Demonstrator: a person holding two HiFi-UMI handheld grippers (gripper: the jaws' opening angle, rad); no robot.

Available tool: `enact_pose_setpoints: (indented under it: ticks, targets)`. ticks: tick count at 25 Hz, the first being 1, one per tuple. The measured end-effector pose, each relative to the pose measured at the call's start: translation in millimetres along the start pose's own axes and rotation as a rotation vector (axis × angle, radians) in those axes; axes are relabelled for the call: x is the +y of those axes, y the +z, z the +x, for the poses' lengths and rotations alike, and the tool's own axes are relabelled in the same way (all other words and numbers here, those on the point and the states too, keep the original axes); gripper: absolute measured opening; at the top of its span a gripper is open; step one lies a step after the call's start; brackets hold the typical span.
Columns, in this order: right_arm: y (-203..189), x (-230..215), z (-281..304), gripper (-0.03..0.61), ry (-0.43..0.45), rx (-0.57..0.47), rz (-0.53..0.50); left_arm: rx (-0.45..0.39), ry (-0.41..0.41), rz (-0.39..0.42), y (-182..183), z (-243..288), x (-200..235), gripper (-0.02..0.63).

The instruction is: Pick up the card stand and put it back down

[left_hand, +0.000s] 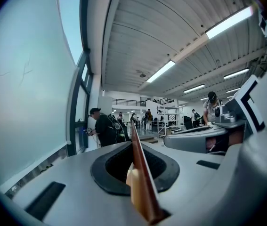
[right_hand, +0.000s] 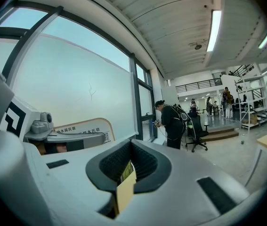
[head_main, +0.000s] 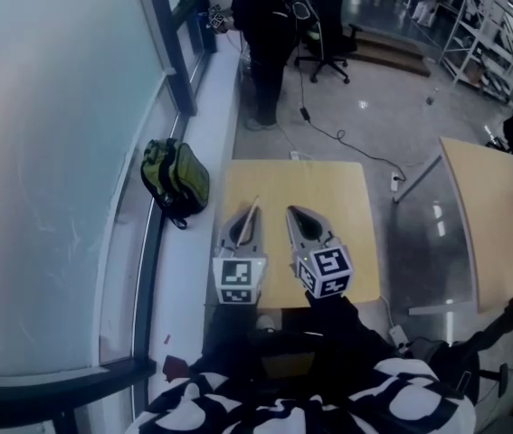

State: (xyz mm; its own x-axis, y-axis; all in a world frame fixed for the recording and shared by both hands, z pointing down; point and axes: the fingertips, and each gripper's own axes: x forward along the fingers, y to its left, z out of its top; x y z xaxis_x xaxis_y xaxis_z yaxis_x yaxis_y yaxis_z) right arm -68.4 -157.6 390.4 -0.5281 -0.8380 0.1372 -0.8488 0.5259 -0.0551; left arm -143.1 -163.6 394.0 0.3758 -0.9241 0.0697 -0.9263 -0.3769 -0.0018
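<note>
Above a wooden table [head_main: 328, 188], the left gripper [head_main: 249, 220] clamps the card stand [left_hand: 141, 173], seen edge-on as a thin strip. Only the right gripper view shows its printed face. The right gripper [head_main: 297, 215] has its jaws together.

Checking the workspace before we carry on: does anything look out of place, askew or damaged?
Nothing looks spilled or damaged. The card stand is off the table, clamped edge-up in the left gripper. A green backpack lies slumped on the white ledge by the window, beside the table.
</note>
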Motion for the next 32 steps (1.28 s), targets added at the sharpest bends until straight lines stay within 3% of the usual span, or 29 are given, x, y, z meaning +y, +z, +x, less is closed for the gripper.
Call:
enact_pose_setpoints:
  ticks: [21,28,32]
  targets:
    - [-12,-57,-21,0.021,-0.133,0.016,0.050,0.030,-0.173,-0.013,-2,43,-61,0.020]
    - [-16,-113,-33,0.021,-0.245,0.018,0.087,0.019,-0.203,-0.017,9,63,-74,0.020]
    - [-18,-127,-35,0.021,-0.262,0.016,0.100,0.009,-0.220,-0.016,16,79,-82,0.020]
